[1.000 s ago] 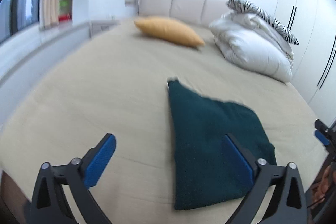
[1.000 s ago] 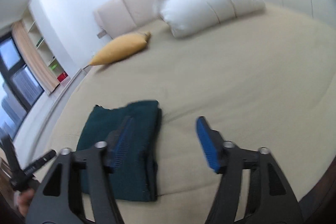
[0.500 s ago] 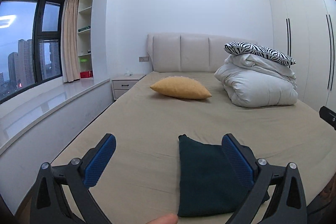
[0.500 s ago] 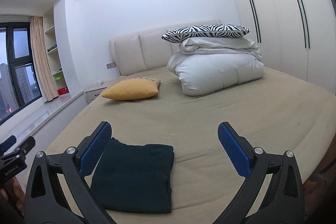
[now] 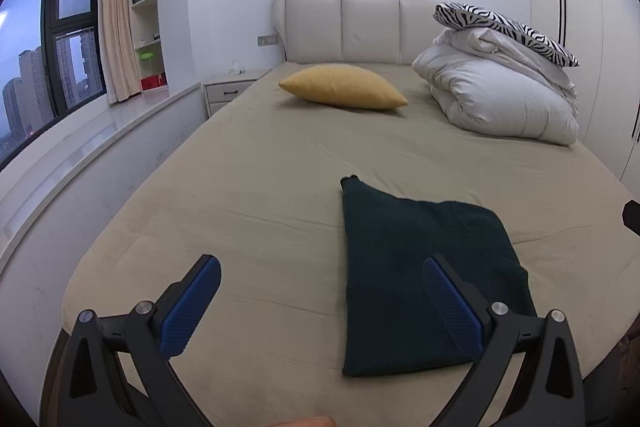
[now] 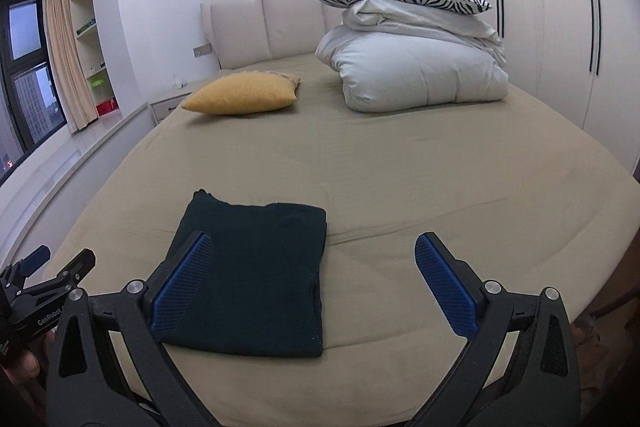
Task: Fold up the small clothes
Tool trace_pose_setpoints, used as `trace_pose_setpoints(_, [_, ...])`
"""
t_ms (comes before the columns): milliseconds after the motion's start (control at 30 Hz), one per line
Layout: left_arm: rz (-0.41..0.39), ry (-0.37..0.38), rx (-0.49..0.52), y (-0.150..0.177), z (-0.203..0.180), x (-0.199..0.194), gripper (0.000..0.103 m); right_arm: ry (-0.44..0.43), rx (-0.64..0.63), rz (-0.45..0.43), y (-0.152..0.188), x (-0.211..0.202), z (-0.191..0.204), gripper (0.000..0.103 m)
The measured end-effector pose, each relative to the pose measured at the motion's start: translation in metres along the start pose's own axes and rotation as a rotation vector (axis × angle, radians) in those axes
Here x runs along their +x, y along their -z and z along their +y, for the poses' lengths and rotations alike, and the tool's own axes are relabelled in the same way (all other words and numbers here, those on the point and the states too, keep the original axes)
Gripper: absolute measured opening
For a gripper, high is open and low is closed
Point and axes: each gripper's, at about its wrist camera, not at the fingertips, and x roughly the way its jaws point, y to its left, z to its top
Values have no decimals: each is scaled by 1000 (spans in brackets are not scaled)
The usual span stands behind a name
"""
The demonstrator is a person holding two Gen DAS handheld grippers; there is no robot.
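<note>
Dark green garment (image 5: 424, 279), folded into a neat rectangle, lies flat on the tan bed (image 5: 260, 187) near its foot edge, close in front of you. Its long axis runs away from you, toward the headboard, with one far corner poking up into a small point.

From your left gripper (image 5: 320, 301) the garment sits to the right of centre; the right-hand blue pad overlaps its near right part in the picture, while the left-hand pad is over bare sheet. From your right gripper (image 6: 316, 281) the garment lies to the left of centre, with the left-hand pad over its near left corner. So it lies between your two hands, about equally near to each.

Both grippers stand wide apart with nothing between the pads, held above the bed and angled down. Neither touches the cloth.

My reading is that this piece is already folded, so any next move would start from its near short edge.

Far off by the headboard rest a yellow pillow (image 5: 344, 91) and a white duvet (image 5: 500, 99)
</note>
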Motion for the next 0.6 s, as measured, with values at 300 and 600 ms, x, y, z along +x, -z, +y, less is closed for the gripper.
trace_pose_setpoints(300, [105, -15, 8, 26, -1, 27, 103, -7, 1, 118, 33, 59, -3, 103])
trace_pose_setpoints(600, [135, -24, 18, 32, 1, 37, 103, 8, -35, 212, 66, 98, 4, 103])
